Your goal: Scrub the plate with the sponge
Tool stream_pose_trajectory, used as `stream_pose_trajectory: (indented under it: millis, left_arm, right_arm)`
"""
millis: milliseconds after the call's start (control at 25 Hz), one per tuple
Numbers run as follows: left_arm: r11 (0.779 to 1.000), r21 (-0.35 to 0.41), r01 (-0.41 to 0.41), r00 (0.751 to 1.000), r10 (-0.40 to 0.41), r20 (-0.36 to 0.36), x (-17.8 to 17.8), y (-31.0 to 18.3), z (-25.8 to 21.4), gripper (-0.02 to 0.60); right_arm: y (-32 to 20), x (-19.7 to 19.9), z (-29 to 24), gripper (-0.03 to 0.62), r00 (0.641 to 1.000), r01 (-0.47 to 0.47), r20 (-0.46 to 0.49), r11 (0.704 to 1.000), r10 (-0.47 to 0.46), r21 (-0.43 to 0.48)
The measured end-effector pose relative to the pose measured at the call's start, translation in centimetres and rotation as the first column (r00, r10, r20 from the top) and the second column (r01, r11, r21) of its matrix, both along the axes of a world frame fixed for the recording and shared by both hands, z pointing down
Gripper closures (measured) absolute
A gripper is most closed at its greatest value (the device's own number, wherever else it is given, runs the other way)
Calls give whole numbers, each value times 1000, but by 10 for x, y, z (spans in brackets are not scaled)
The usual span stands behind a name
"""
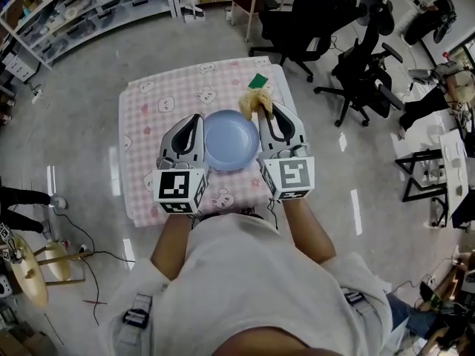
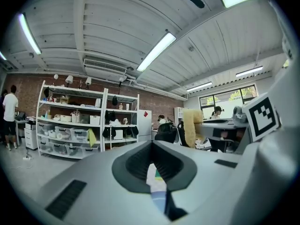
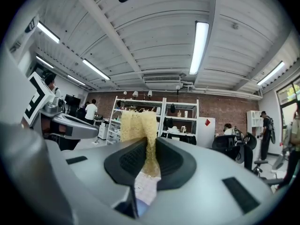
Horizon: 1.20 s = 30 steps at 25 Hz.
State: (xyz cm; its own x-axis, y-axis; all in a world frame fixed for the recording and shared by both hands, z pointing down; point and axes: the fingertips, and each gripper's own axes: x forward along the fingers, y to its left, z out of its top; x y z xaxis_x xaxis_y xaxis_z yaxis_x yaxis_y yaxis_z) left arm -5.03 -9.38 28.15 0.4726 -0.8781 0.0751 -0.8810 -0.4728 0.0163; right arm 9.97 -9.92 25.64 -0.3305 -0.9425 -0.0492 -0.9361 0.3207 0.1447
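Now, with our right gripper pinching the sponge and the fingers of our left gripper pressed together, we should rub soft circles over the plate.

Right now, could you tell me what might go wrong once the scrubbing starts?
The sponge is pinched only by one end in the right gripper, so it may fold or slip out. The left gripper seems shut on nothing, so the plate could slide on the tablecloth.
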Motion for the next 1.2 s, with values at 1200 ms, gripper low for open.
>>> stream_pose_trajectory:
  millis: [1200]
  left_arm:
    - [999,-52,3,1000,-2,3,-1,11,18,569]
  right_arm:
    - [9,16,8,542,998,-56,-36,998,55,-39]
